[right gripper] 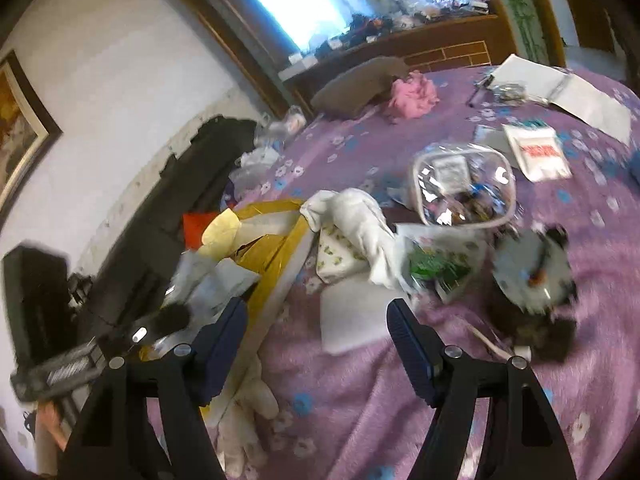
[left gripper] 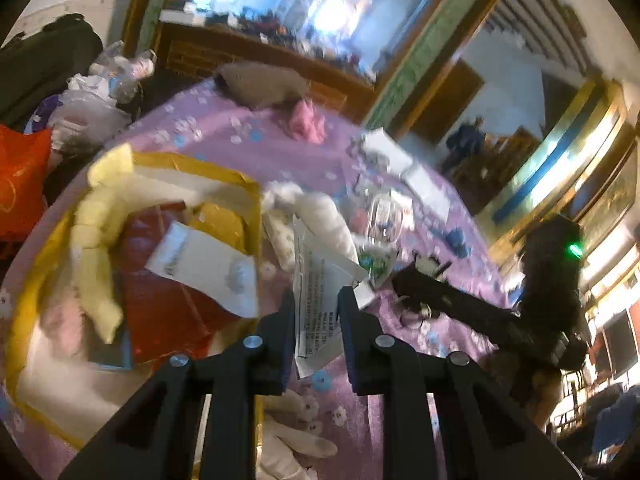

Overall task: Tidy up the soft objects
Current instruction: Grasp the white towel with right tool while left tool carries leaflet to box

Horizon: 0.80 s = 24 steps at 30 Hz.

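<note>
My left gripper is shut on a clear printed plastic packet, held above the purple bedspread beside the gold box. The box holds a pale yellow soft toy, a red bag and a white packet. A white cloth lies just past the box; it also shows in the right wrist view. My right gripper is open and empty above the bed, near a white flat pad. A cream plush toy lies below the box edge.
A pink soft item and a grey pillow lie at the bed's far end. A clear zip pouch, papers, a black-and-white plush and a green packet lie to the right. A dark suitcase stands at left.
</note>
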Motion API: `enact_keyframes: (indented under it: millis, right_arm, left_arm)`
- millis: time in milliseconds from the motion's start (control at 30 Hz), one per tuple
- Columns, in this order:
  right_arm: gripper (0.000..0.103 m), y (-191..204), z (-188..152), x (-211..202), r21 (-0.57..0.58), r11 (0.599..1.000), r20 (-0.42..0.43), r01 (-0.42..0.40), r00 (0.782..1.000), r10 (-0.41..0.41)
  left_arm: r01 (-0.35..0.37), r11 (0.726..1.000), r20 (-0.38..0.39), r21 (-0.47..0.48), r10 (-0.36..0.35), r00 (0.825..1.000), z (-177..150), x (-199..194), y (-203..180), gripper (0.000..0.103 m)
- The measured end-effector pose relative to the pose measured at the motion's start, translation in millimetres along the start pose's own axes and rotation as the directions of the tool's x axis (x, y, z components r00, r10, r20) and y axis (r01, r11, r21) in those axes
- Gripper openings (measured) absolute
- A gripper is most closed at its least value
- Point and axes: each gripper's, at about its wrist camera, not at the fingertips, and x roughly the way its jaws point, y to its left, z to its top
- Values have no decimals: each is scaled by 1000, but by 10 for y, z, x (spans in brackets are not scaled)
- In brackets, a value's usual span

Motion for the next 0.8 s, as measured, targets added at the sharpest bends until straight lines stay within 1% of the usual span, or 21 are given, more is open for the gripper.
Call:
enact_keyframes:
  millis: [33, 100, 167, 200, 233, 300, 400, 433, 467, 500, 533, 567, 633, 700, 800]
  right_arm:
    - [77, 18, 89, 68, -9, 1000, -4, 12, 1000, -12]
    - [77, 18, 232, 219, -21, 998, -17, 63, 998, -64]
    - [77, -21, 363, 409, -5, 996, -52, 88, 995, -88]
    - [77, -42, 411, 514, 10, 995, -80, 95, 992, -94]
    - [77, -61, 460, 596, 26, 994, -85, 104, 991, -101]
    - [76, -61, 539, 728, 16, 993, -82, 114, 990, -113]
    - [74, -66, 646, 888, -20, 983, -43, 181, 982, -182]
    - [73, -78, 669, 980, -34, 979, -51, 203, 978, -204]
    - [71, -86, 681, 1051, -50, 975, -58, 218, 974, -221]
    - [60, -93, 675, 1100, -64, 972, -63, 227, 971, -231]
    - [46, -118, 649, 1174, -67, 971, -77, 231, 969, -236]
    - [45, -147, 631, 1211, -61, 970, -87, 235, 967, -240]
    - [42, -169, 591, 1145, -35, 973, -63, 229, 971, -231]
    - [41, -118, 575, 1060, -45, 970, -40, 237, 970, -239]
    - [40, -28, 555, 796, -15, 980, 8, 198, 980, -198]
  left_arm:
    - [-16, 1000, 21, 2, 16, 1000, 4, -42, 26, 20]
    - [-36, 999, 56, -8, 37, 998, 27, -119, 116, 20]
    - [-9, 1000, 49, -30, 10, 999, 49, -144, 239, 20]
    - [-5, 999, 51, -41, 7, 999, 53, -157, 290, 20]
    - [-3, 999, 52, -50, 5, 999, 57, -176, 348, 20]
    - [1, 998, 60, -67, 3, 998, 68, -214, 459, 20]
    - [-8, 996, 65, -87, 14, 998, 66, -266, 588, 20]
    - [-11, 995, 67, -95, 17, 998, 68, -279, 631, 20]
    - [-11, 995, 67, -100, 18, 998, 70, -285, 661, 20]
    - [-12, 994, 62, -109, 19, 998, 75, -286, 704, 20]
    - [-10, 993, 61, -121, 18, 998, 74, -290, 749, 20]
    - [-9, 992, 57, -129, 17, 998, 73, -288, 781, 20]
    - [-15, 990, 46, -141, 22, 999, 69, -285, 833, 20]
    - [-13, 987, 42, -157, 19, 999, 71, -294, 881, 20]
    - [-10, 985, 38, -173, 17, 999, 73, -322, 900, 20]
